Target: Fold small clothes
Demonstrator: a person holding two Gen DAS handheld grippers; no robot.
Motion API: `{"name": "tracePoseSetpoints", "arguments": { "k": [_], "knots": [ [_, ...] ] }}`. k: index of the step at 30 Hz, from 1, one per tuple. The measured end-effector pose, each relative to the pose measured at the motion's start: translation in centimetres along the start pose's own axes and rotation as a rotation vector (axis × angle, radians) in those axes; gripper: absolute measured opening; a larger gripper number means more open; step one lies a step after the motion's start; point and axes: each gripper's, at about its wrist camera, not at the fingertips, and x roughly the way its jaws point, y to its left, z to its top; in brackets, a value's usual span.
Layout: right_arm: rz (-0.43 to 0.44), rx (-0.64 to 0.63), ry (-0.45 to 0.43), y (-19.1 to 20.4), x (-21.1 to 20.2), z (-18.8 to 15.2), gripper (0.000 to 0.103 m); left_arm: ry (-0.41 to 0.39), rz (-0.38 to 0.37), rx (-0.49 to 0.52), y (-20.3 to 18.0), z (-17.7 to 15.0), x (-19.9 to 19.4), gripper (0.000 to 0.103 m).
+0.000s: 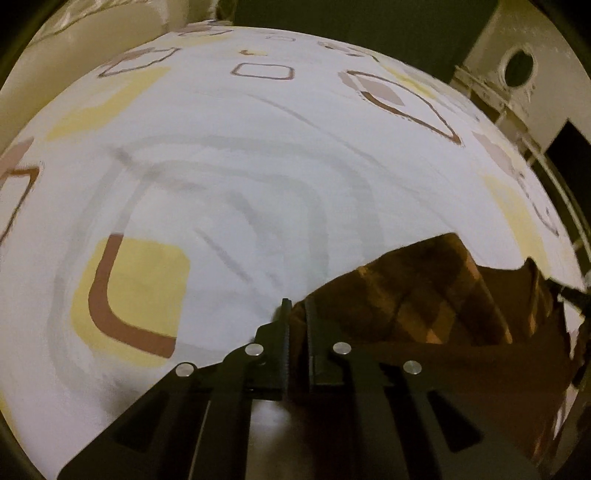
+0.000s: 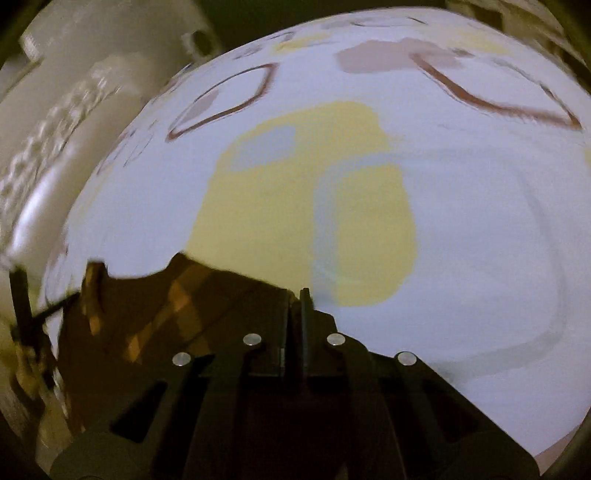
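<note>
A small brown garment with an orange check [image 1: 424,295] lies on a white sheet printed with yellow and brown squares [image 1: 221,147]. In the left wrist view it fills the lower right, and my left gripper [image 1: 296,308] is shut on its near left edge, with cloth pinched between the toothed fingers [image 1: 285,325]. In the right wrist view the same garment [image 2: 166,306] spreads to the lower left, and my right gripper [image 2: 295,295] is shut on its right edge. The cloth under both grippers is in shadow, and its far side is ragged against the sheet [image 2: 461,221].
Cream furniture with a round hole [image 1: 517,66] stands past the sheet's far right edge. A pale cushion-like shape [image 1: 92,33] sits at the far left. In the right wrist view a cream moulded object [image 2: 74,92] borders the left edge, and thin dark rods [image 2: 22,302] cross there.
</note>
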Motion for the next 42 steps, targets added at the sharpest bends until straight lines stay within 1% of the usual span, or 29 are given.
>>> {"name": "tracePoseSetpoints", "arguments": {
  "k": [4, 5, 7, 8, 9, 10, 11, 12, 13, 16, 17, 18, 21, 24, 27, 29, 32, 35, 37, 40, 42],
  "knots": [
    [0.025, 0.033, -0.027, -0.5, -0.1, -0.4, 0.006, -0.004, 0.007, 0.011, -0.2, 0.1, 0.1, 0.007],
    [0.04, 0.059, -0.038, -0.8, -0.3, -0.5, 0.006, -0.007, 0.007, 0.014, -0.4, 0.2, 0.0, 0.007],
    [0.073, 0.096, -0.055, -1.2, -0.9, -0.8, 0.011, -0.004, -0.009, 0.019, -0.3, 0.1, -0.1, 0.009],
    [0.083, 0.111, -0.074, -1.3, -1.6, -1.0, 0.011, -0.002, -0.031, 0.009, -0.2, 0.1, -0.3, 0.01],
    [0.091, 0.13, -0.098, -1.4, -2.6, -1.5, 0.014, 0.007, -0.066, 0.0, 0.1, -0.1, -0.7, 0.013],
    [0.108, 0.142, -0.112, -1.3, -3.5, -1.7, 0.018, 0.011, -0.075, -0.002, 0.3, -0.2, -1.0, 0.017],
    [0.128, 0.155, -0.134, -1.5, -4.8, -2.6, 0.022, 0.007, -0.079, -0.002, 0.5, -0.6, -1.7, 0.027],
    [0.137, 0.159, -0.144, -1.4, -5.5, -3.0, 0.028, -0.007, -0.081, -0.002, 0.7, -1.1, -2.7, 0.037],
    [0.155, 0.163, -0.148, -1.5, -6.4, -4.0, 0.03, -0.013, -0.083, -0.003, 0.9, -1.7, -3.4, 0.04],
    [0.191, 0.174, -0.116, -1.0, -8.6, -7.5, 0.032, -0.01, -0.11, -0.016, 1.4, -4.1, -5.6, 0.043],
    [0.2, 0.175, -0.098, -0.9, -9.2, -8.7, 0.033, -0.002, -0.117, -0.021, 1.6, -5.3, -6.5, 0.048],
    [0.203, 0.174, -0.085, -0.8, -9.8, -9.8, 0.033, 0.005, -0.122, -0.026, 1.7, -6.2, -7.0, 0.05],
    [0.223, 0.165, -0.03, -0.3, -11.4, -13.5, 0.036, 0.045, -0.141, -0.038, 2.1, -10.5, -9.3, 0.05],
    [0.225, 0.135, 0.041, 0.4, -12.6, -16.9, 0.039, 0.086, -0.157, -0.048, 2.3, -13.7, -10.9, 0.05],
    [0.236, 0.121, 0.116, 1.1, -12.9, -20.1, 0.04, 0.117, -0.158, -0.037, 1.7, -16.0, -12.0, 0.05],
    [0.257, 0.106, 0.156, 1.8, -12.9, -22.2, 0.04, 0.124, -0.165, -0.022, 1.2, -17.2, -12.5, 0.05],
    [0.248, 0.073, 0.182, 2.5, -13.2, -23.9, 0.04, 0.148, -0.176, 0.003, 0.4, -18.5, -12.6, 0.05],
    [0.243, 0.081, 0.19, 2.2, -13.5, -24.8, 0.04, 0.16, -0.172, 0.011, 0.1, -19.4, -12.2, 0.05],
    [0.245, 0.093, 0.204, 1.7, -13.4, -25.4, 0.04, 0.164, -0.178, 0.004, 0.1, -20.0, -12.0, 0.054],
    [0.25, 0.096, 0.255, 1.5, -12.5, -26.4, 0.041, 0.166, -0.177, 0.012, -0.4, -20.7, -12.1, 0.057],
    [0.246, 0.07, 0.287, 1.9, -11.6, -26.9, 0.041, 0.176, -0.178, 0.046, -1.0, -21.1, -12.1, 0.057]
  ]
}}
